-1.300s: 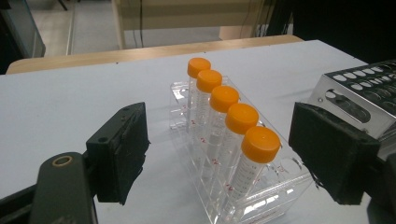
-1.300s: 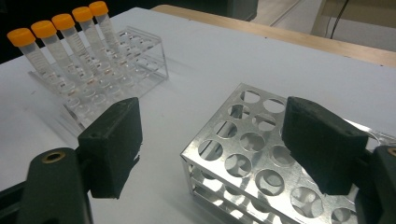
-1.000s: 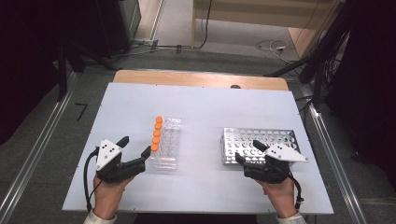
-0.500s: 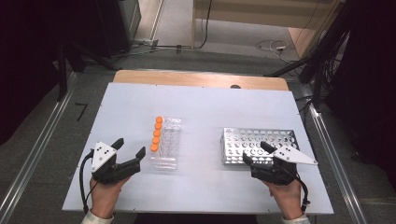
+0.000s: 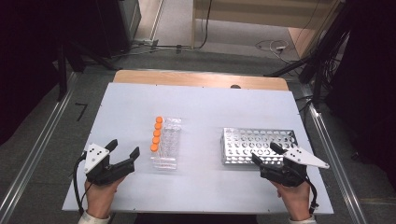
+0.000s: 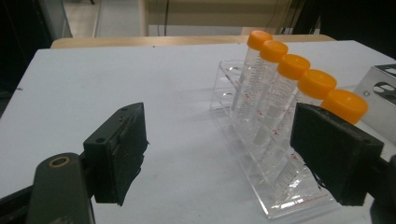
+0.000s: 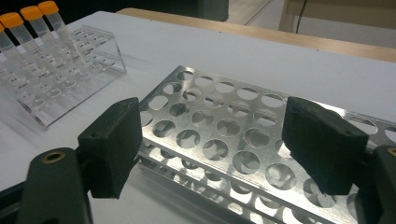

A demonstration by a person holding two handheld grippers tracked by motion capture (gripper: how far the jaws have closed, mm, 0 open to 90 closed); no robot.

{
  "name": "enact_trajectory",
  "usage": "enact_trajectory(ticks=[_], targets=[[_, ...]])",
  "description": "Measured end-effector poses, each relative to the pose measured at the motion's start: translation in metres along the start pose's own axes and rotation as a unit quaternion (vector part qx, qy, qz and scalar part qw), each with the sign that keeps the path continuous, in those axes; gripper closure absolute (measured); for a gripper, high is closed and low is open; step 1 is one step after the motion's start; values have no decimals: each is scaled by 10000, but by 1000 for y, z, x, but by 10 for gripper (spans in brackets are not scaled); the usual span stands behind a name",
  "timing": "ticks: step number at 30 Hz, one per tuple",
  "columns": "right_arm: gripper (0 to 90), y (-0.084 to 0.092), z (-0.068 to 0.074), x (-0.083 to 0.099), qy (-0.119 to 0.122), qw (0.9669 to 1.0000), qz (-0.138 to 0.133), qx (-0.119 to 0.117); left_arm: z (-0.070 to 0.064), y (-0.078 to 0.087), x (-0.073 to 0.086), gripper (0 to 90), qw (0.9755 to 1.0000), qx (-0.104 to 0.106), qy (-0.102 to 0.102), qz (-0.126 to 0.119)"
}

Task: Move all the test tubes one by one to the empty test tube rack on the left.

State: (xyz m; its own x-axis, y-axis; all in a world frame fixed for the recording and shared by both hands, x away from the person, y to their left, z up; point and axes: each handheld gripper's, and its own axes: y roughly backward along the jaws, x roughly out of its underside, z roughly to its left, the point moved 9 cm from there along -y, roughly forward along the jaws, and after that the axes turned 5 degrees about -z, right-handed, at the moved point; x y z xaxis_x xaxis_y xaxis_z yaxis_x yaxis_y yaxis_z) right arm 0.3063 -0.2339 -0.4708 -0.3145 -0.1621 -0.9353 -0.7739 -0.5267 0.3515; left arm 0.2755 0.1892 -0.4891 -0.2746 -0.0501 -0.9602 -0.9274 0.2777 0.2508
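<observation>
A clear plastic tube rack [image 5: 166, 144] [image 6: 268, 177] [image 7: 65, 79] stands left of the table's middle with several orange-capped tubes [image 5: 156, 133] [image 6: 292, 67] [image 7: 30, 21] in a row along its left side. A metal rack with round holes [image 5: 257, 144] [image 7: 219, 135] lies to the right, its holes bare. My left gripper [image 5: 123, 148] [image 6: 219, 158] is open, low near the front edge, just left of the clear rack, nothing between its jaws. My right gripper [image 5: 266, 153] [image 7: 210, 149] is open at the metal rack's front right corner, holding nothing.
The white table top [image 5: 205, 112] ends in a wooden strip [image 5: 201, 79] at the far edge. Metal rails [image 5: 32, 154] run along both sides on the floor. Cables [image 5: 271, 46] lie on the floor behind the table.
Both hands have drawn back toward the front edge and slightly outward, the left gripper away from the clear rack, the right gripper off toward the metal rack's front right corner. Jaws unchanged.
</observation>
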Motion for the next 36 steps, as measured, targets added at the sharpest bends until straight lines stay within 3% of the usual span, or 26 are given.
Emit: enact_trajectory(ticks=[9, 36], targets=[[188, 6, -10, 4, -46, 9999, -6, 95, 10, 4, 5, 192, 9998, -188, -37, -7], [188, 35, -49, 17, -283, 9980, -44, 571, 31, 17, 14, 191, 9989, -470, -31, 27]])
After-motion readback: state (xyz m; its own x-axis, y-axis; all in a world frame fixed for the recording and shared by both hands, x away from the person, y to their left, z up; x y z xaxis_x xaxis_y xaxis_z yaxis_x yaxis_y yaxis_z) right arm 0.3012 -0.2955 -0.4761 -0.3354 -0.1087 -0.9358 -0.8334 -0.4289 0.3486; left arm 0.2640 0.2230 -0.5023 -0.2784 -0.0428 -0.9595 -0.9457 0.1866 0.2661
